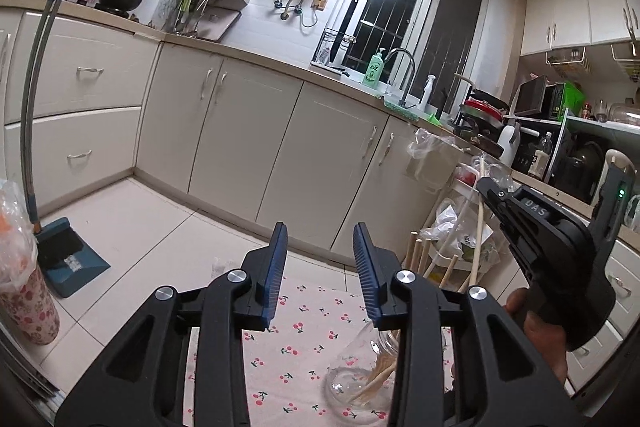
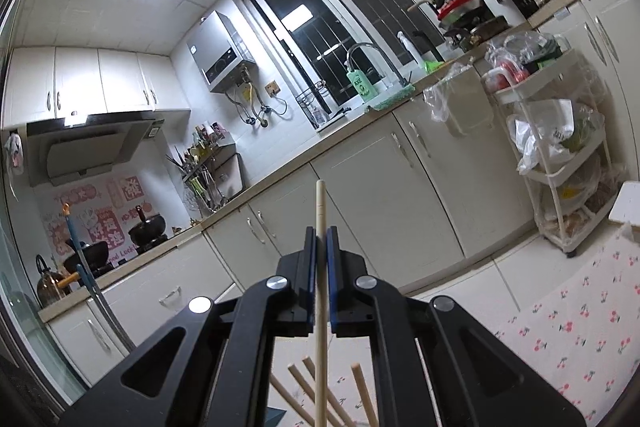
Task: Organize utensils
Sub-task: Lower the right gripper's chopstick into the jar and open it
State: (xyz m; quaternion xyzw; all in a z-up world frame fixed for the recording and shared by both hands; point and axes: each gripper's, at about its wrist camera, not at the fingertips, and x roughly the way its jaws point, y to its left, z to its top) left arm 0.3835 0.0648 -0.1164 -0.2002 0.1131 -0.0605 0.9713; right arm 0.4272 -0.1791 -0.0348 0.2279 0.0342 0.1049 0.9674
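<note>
My left gripper (image 1: 320, 259) is open and empty above the cherry-print cloth (image 1: 304, 331). A clear glass jar (image 1: 356, 383) stands on the cloth just under its right finger, with several wooden chopsticks (image 1: 418, 255) leaning out of it. My right gripper (image 2: 321, 267) is shut on one wooden chopstick (image 2: 320, 211), held upright. In the left wrist view the right gripper (image 1: 486, 187) is up and to the right of the jar, holding that chopstick (image 1: 478, 231) above it. Other chopstick tops (image 2: 360, 387) show below the right gripper.
A floral cup (image 1: 24, 303) in a plastic bag stands at the left. A broom and dustpan (image 1: 68, 259) lean by the cabinets. A white tiered cart (image 2: 560, 155) full of bags stands at the right. Counter (image 1: 256, 55) with sink faucet (image 1: 404, 67) is behind.
</note>
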